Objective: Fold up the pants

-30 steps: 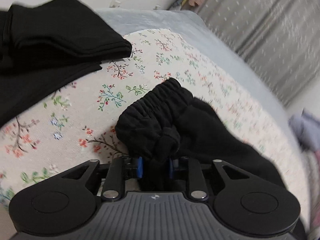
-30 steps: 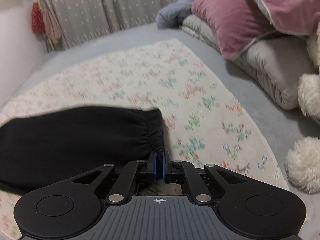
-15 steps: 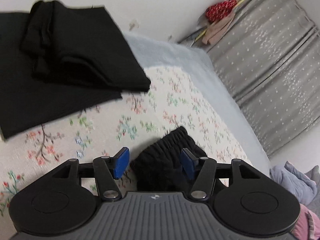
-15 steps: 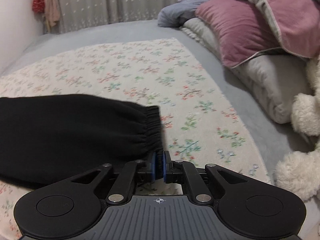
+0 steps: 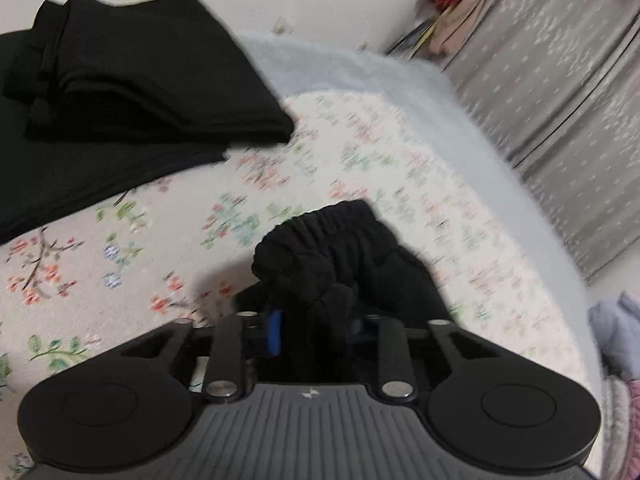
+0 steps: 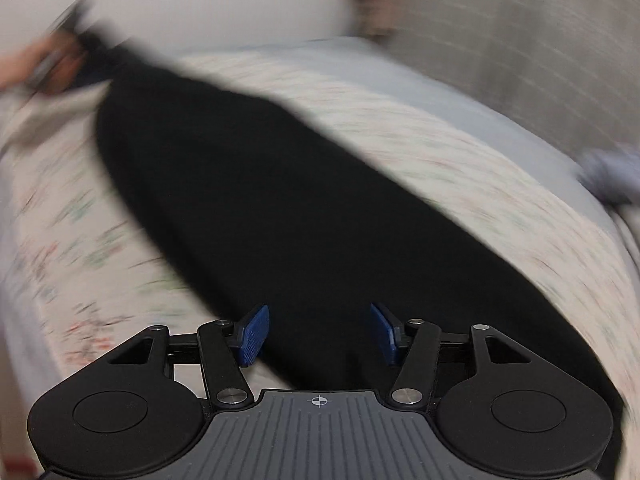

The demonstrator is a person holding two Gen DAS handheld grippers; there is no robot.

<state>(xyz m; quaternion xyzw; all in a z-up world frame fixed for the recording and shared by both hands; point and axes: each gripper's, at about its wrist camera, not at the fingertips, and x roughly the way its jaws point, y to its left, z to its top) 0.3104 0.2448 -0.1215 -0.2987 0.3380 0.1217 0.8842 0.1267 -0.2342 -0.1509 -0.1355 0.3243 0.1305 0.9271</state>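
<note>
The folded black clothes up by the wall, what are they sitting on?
The folded black clothes lie on a larger flat black garment, which rests on the floral sheet. Whatever is beneath that garment is covered.

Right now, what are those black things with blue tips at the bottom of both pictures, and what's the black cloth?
Those are two grabbers a person holds, one in each hand, each with a small camera looking along its fingers. One picture is from the left gripper, the other from the right gripper. The left one pinches the bunched stretchy end of black pants. The right one is open, its blue pads apart over the pants. Everything lies on a flowery sheet on a bed. More folded black clothes sit behind. The right picture is blurry.
</note>
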